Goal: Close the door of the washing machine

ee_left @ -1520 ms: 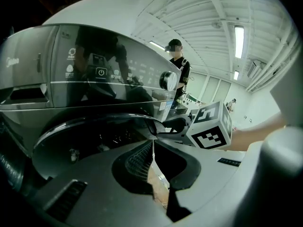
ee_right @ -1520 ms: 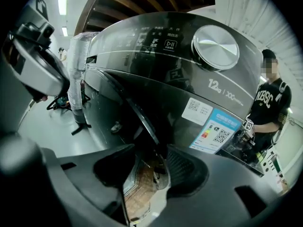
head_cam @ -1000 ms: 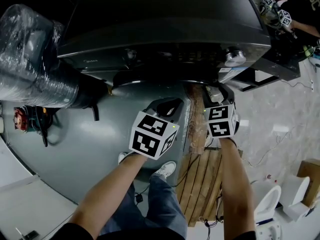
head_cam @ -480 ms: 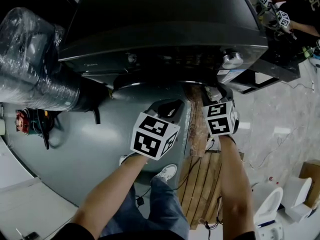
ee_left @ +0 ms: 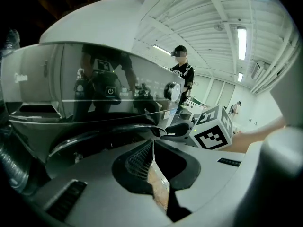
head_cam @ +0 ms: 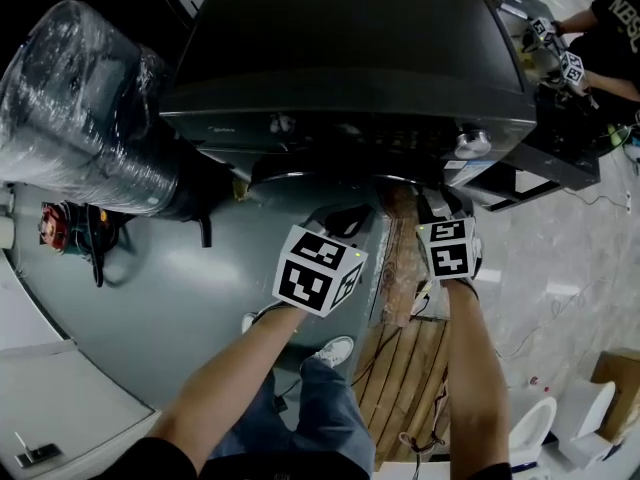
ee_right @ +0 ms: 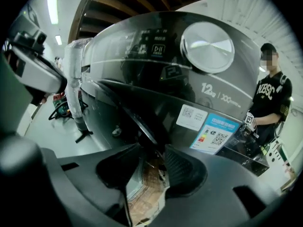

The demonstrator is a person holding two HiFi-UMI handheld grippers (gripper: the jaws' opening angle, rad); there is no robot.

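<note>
The dark washing machine (head_cam: 350, 48) fills the top of the head view, with its control panel and silver knob (head_cam: 471, 143). Below the panel curves the door's dark rim (head_cam: 300, 173); how far the door stands out I cannot tell. My right gripper (head_cam: 432, 200) is at the rim's right end. In the right gripper view the rim (ee_right: 137, 119) runs into the gap between the jaws of the right gripper (ee_right: 154, 150), which are closing around it. My left gripper (head_cam: 345, 213) points at the door's front. In its own view the left gripper (ee_left: 152, 143) has its pads meeting, with nothing between them.
A plastic-wrapped cylinder (head_cam: 80, 108) lies at the left beside the machine. A black stand (head_cam: 205, 230) and a red tool (head_cam: 55, 226) sit on the grey floor (head_cam: 180, 308). A wooden pallet (head_cam: 400, 368) lies under my right arm. Another person (head_cam: 610, 28) stands at the upper right.
The head camera has shifted a little, so the machine sits lower in view. Both grippers stay at the door's front, hardly moved.
</note>
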